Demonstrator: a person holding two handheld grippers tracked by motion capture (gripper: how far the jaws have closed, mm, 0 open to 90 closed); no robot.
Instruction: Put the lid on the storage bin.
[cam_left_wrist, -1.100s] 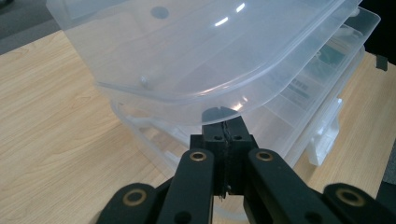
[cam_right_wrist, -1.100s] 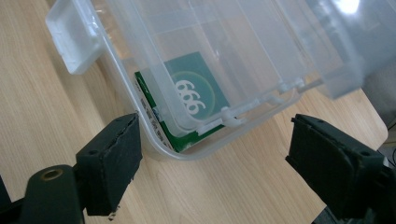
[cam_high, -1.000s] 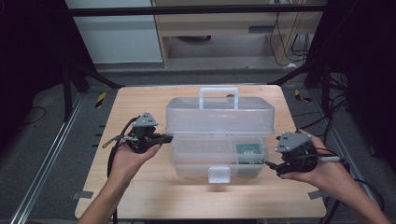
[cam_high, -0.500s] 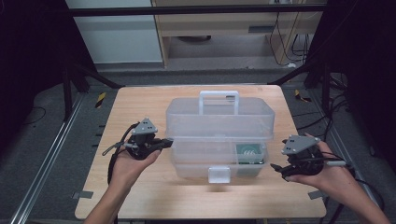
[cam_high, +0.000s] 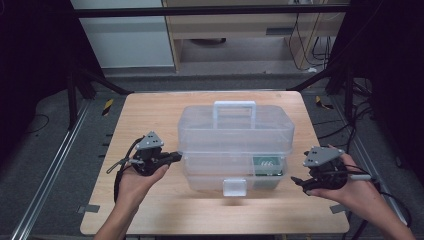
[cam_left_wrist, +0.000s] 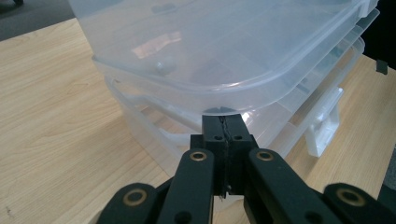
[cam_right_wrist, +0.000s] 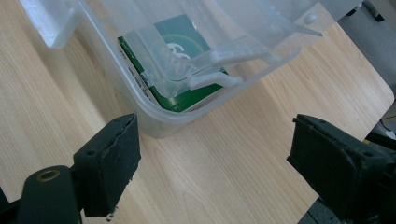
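Two hand-held grippers flank a clear plastic case (cam_high: 235, 145) on the worktop (cam_high: 150, 112).
Left hand-held gripper (cam_high: 175, 156), jaws pressed together, points at the case's left side; right hand-held gripper (cam_high: 298, 183), spread, hovers near the worktop's right edge.

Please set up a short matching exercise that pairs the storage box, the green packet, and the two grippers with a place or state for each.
Things:
1. clear plastic box
2. green packet
3. left gripper
4. right gripper

Places or states:
A. jaws shut, tips at the box's side
B. jaws wide open, nothing between them
C. in the middle of the wooden table, white handle on top
D. inside the box, seen through its wall

Pairs: 1-C, 2-D, 3-A, 4-B
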